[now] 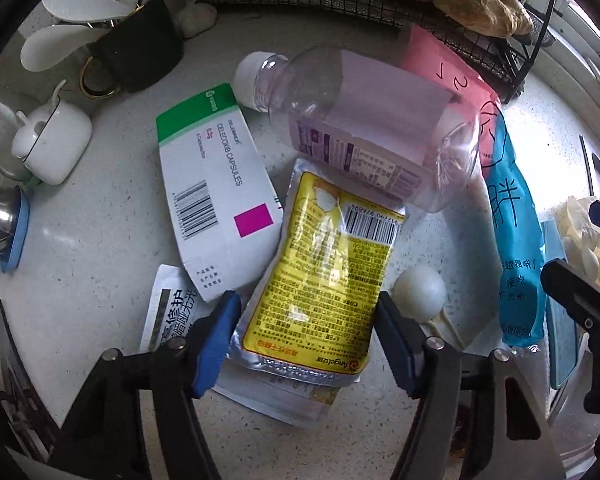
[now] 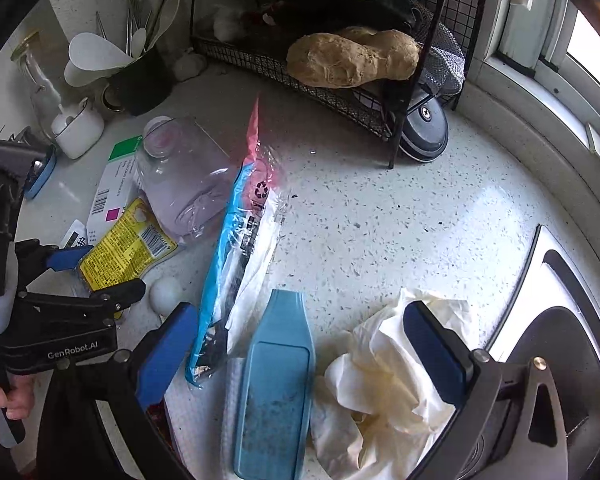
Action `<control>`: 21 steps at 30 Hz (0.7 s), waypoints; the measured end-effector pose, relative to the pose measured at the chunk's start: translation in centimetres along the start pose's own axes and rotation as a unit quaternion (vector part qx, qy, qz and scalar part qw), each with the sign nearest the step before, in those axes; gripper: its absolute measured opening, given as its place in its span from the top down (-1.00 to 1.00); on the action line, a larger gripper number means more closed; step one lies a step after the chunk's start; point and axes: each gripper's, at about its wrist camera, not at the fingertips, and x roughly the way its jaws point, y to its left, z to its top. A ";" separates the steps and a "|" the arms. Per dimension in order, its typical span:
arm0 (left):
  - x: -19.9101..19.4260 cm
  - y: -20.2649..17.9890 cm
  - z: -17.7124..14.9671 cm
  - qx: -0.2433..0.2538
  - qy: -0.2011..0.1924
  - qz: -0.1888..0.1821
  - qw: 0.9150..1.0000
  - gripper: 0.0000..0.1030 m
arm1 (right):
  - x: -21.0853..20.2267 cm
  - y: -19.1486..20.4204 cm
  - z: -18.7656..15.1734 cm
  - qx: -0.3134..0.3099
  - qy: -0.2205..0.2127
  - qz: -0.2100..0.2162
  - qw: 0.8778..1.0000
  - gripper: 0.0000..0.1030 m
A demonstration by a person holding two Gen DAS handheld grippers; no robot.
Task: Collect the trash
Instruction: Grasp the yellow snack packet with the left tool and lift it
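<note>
Left wrist view: item one, yellow packet, flat on the speckled counter, between the blue pads of my left gripper; jaws part-open around it, not visibly pressing yet.
- At 12 o'clock of the packet: clear plastic bottle, on its side, empty by the look of it, its base lying over the packet's top edge.
- At 10 o'clock: medicine box, flattened, edge just beside the packet.
- At 3 o'clock: white ball, beside my right-hand pad.
- Under the packet's lower end: white sachets.

Risk, as I judge it: closing here could drag the bottle along, or catch a sachet, since they overlap the packet.

Right wrist view: my right gripper, jaws wide open, nothing held; a blue flat case and crumpled tissue lie between them. Blue-and-pink wrapper at 11 o'clock.

Containers: black holder with spoons and utensils; wire rack carrying two brown lumps.
</note>
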 end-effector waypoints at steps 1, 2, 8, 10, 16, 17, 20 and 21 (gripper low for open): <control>-0.1 0.0 0.1 0.003 -0.003 0.003 1.000 -0.22 | 0.0 -0.1 0.0 0.002 0.001 0.000 1.000 -0.99; -0.2 -0.2 0.0 0.008 -0.006 0.003 1.000 -0.20 | 0.0 -0.3 0.0 0.005 0.001 0.002 1.000 -0.99; -1.9 -1.1 -1.5 0.023 -0.037 -0.001 0.999 -0.08 | -0.9 -1.3 -0.2 0.008 -0.001 0.001 1.000 -0.99; -2.9 -0.9 -2.4 0.017 -0.046 -0.005 0.999 -0.08 | -1.5 -1.3 -0.5 0.005 -0.003 0.001 1.000 -0.99; -5.9 1.8 -5.3 -0.038 -0.066 0.001 0.997 -0.08 | -2.9 0.9 -0.8 -0.022 -0.010 0.022 0.999 -0.99; -6.3 2.6 -6.0 -0.049 -0.070 0.006 0.996 -0.08 | -2.9 1.8 -0.8 -0.032 -0.012 0.027 0.999 -0.99; -7.0 5.0 -7.5 -0.078 -0.072 0.027 0.994 -0.08 | -3.1 4.2 -0.6 -0.059 -0.015 0.044 0.997 -0.99; -7.1 5.7 -8.1 -0.089 -0.071 0.034 0.993 -0.08 | -3.1 5.0 -0.6 -0.067 -0.014 0.053 0.996 -0.99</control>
